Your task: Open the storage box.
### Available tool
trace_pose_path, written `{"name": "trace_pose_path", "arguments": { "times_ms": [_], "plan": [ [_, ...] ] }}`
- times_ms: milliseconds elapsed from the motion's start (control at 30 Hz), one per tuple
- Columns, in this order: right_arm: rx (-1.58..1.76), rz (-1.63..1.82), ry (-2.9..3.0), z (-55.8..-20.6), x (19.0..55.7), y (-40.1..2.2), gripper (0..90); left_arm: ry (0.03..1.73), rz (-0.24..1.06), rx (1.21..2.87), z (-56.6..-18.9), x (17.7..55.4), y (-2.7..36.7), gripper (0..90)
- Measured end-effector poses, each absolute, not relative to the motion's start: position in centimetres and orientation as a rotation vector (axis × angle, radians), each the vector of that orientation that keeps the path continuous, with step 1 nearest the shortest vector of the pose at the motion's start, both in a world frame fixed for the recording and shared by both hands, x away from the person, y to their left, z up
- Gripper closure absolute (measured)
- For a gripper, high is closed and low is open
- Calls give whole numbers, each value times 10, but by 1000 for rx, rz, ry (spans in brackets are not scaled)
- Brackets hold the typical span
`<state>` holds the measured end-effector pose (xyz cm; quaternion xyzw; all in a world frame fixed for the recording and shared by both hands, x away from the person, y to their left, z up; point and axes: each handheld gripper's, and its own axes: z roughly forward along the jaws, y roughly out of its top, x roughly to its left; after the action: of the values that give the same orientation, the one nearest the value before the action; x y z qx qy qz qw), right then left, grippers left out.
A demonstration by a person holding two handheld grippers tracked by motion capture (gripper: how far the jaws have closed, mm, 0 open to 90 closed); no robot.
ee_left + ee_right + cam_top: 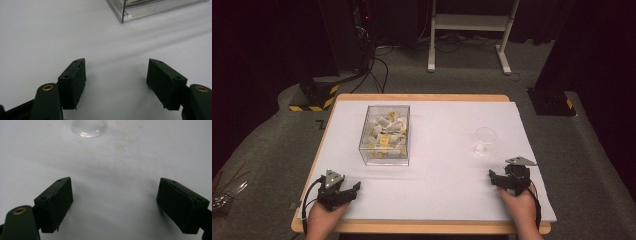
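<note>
A clear plastic box [384,135] full of small yellow-and-white packets stands on the white table cover, left of centre. Its near corner [122,15] shows at the top of the left gripper view. A clear glass cup [485,140] stands upright to the right; its base [88,128] shows in the right gripper view. My left gripper [349,189] rests near the front left edge, open, with bare cover between its jaws [116,75]. My right gripper [498,176] rests near the front right, just short of the cup, open and holding nothing [115,195].
The white cover [437,170] lies over a wooden table [422,227]. Behind the table are a white desk frame [469,30], black stands with yellow-striped bases [314,97] and cables on grey carpet. Faint stains mark the cover near the cup [120,147].
</note>
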<state>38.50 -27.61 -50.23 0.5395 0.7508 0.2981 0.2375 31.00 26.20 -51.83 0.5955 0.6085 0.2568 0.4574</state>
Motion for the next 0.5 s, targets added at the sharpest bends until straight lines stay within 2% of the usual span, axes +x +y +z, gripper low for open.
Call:
{"name": "trace_pose_path", "arguments": {
  "times_ms": [500],
  "plan": [
    [1426, 845, 2039, -495, 378, -268, 130, 1498, 629, 1464, -518, 311, 262, 318]
  ]
}}
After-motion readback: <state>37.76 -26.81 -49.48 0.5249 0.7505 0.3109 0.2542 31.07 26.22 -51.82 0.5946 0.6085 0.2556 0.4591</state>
